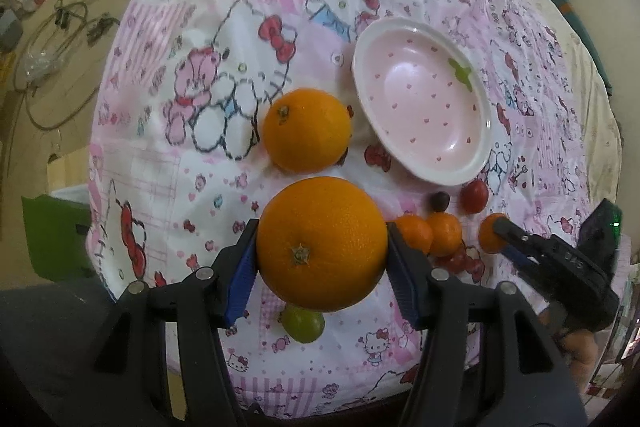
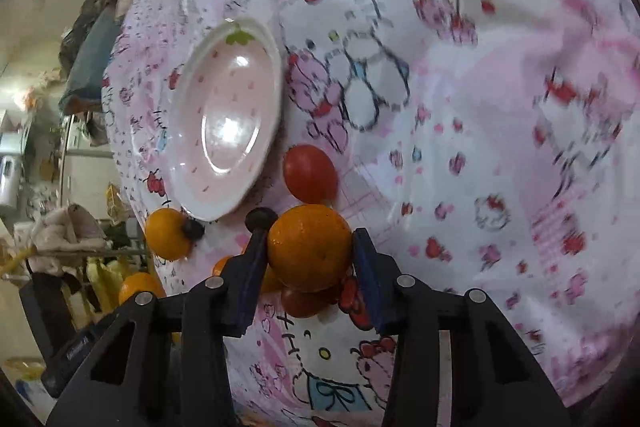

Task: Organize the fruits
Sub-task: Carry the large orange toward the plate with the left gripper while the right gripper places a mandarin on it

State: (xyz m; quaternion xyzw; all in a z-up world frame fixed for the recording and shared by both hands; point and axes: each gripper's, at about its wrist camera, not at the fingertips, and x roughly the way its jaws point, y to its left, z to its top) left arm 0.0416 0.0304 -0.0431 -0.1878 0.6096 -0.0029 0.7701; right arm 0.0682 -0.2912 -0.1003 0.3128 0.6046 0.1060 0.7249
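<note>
While the left gripper (image 1: 322,259) clamps a big dimpled orange (image 1: 322,245) with a star-shaped stem scar, a second large orange (image 1: 307,129) sits beyond it on the pink cartoon cloth (image 1: 168,155), beside the bare pink plate (image 1: 422,101). Only the left view shows a green fruit (image 1: 303,325) underneath. From the right wrist, the right gripper (image 2: 310,259) pinches one small orange (image 2: 309,247) near a red tomato (image 2: 310,173).

Left gripper (image 1: 322,251) has both blue pads squeezed against the big orange (image 1: 322,253) near the front edge, while off to its right the right gripper (image 2: 310,255) pinches a small orange (image 2: 309,247), fingers pointing far-left.
</note>
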